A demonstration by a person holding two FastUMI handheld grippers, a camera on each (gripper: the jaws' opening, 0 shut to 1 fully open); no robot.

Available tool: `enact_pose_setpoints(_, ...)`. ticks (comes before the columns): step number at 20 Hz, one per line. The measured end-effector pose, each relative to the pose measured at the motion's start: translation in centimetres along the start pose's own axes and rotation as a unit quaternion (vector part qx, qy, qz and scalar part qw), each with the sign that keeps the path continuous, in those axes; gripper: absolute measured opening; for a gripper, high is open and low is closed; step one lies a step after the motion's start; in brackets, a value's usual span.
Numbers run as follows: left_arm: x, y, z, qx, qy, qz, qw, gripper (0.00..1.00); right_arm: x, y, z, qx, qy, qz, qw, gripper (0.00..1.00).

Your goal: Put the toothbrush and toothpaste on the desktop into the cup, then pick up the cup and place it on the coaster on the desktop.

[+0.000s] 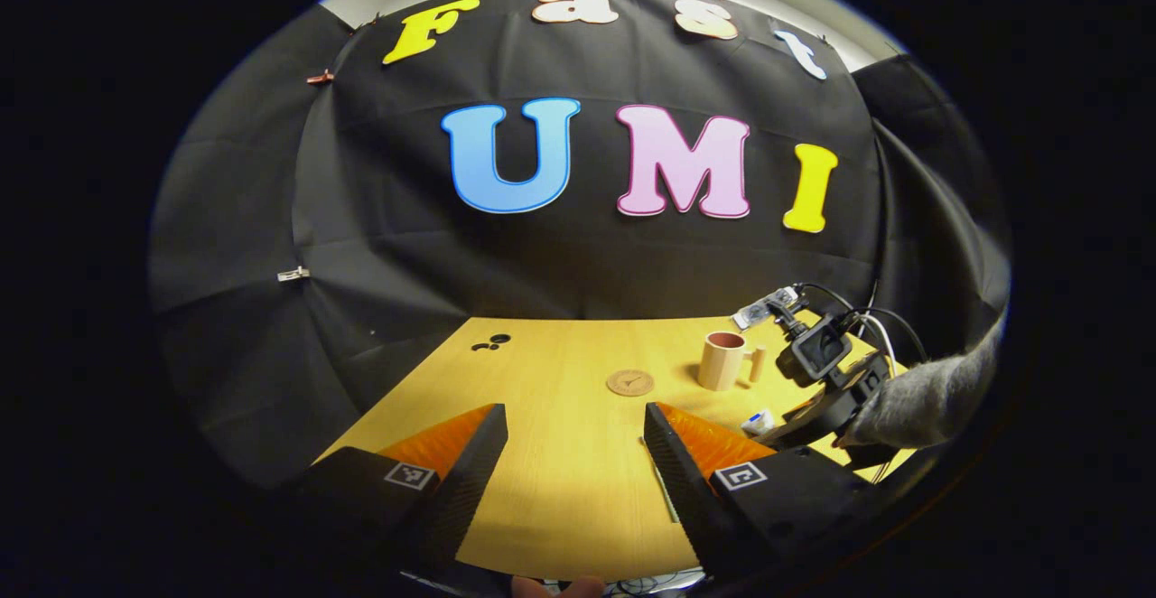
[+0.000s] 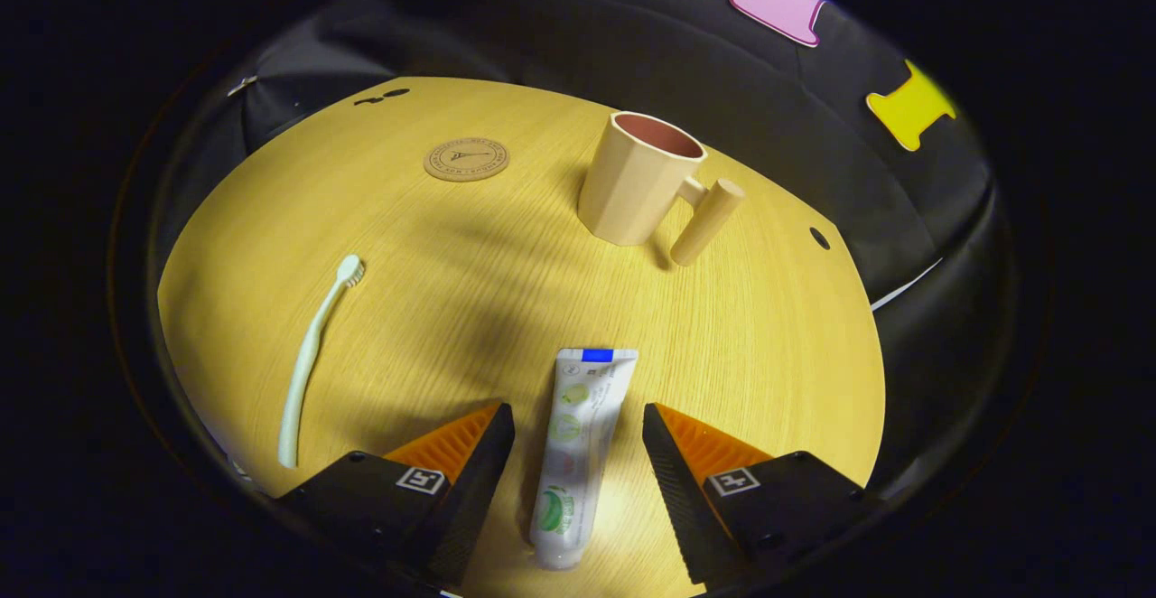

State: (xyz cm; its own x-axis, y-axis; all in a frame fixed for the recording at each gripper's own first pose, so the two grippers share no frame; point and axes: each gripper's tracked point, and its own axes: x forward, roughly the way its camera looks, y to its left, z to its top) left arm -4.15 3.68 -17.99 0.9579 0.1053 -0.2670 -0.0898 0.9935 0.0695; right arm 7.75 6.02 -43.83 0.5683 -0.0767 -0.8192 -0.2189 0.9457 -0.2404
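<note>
My right gripper (image 2: 578,453) is wide open, with the toothpaste (image 2: 578,453) lying between its fingers, pointing ahead toward the cup (image 2: 637,178). My left gripper (image 1: 575,444) is open too, over bare desk (image 1: 560,490), farther away.

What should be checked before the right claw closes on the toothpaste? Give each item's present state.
1. Right claw open: ok.
2. Toothpaste lies between its fingers: ok.
3. Fingers level with the tube: cannot tell.
4. Cup upright, mouth open: ok.
5. Coaster bare: ok.
6. Toothbrush flat on the desktop, apart from the tube: ok.
</note>
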Motion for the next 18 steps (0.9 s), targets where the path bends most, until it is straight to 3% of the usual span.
enact_pose_setpoints(1,0.3,0.4,-0.4,-0.001,0.002,0.006,1.000,0.96,0.3,-0.3,-0.2,0.003,0.010,-0.001,1.000,0.86)
enact_pose_setpoints(2,0.7,1.0,-0.7,-0.007,0.005,0.014,1.000,0.96,0.7,-0.1,-0.3,0.016,0.021,0.008,1.000,0.63)
enact_pose_setpoints(4,1.1,1.4,-0.6,-0.011,0.003,0.024,1.000,0.96,1.2,-0.2,-0.5,0.024,0.034,0.006,0.999,0.41)
enact_pose_setpoints(6,1.2,1.2,-0.6,-0.014,0.003,0.029,0.999,0.96,1.1,-0.4,-0.8,0.027,0.057,0.005,0.998,0.43)
enact_pose_setpoints(8,1.5,0.6,-0.8,-0.015,0.006,0.027,1.000,0.94,1.1,-0.5,-0.9,0.037,0.060,0.017,0.997,0.20)
enact_pose_setpoints(11,2.0,-0.6,-0.9,-0.011,0.007,0.019,1.000,0.96,0.9,-0.5,-0.7,0.030,0.048,0.046,0.997,0.17)
enact_pose_setpoints(12,2.4,-1.2,-0.7,-0.010,0.007,0.015,1.000,0.96,0.9,-0.5,-0.8,0.042,0.045,0.056,0.997,0.11)
enact_pose_setpoints(15,3.7,-3.6,-0.4,-0.012,0.017,-0.009,1.000,0.96,-0.1,-0.7,-0.8,0.124,0.027,0.097,0.987,0.11)
enact_pose_setpoints(17,4.8,-5.2,-1.1,-0.013,0.036,-0.023,0.999,0.94,-1.4,-1.3,-0.5,0.146,0.004,0.116,0.982,0.11)
enact_pose_setpoints(18,5.5,-6.1,-1.4,-0.015,0.044,-0.027,0.999,0.97,-2.4,-1.7,-0.2,0.156,-0.009,0.126,0.980,0.11)
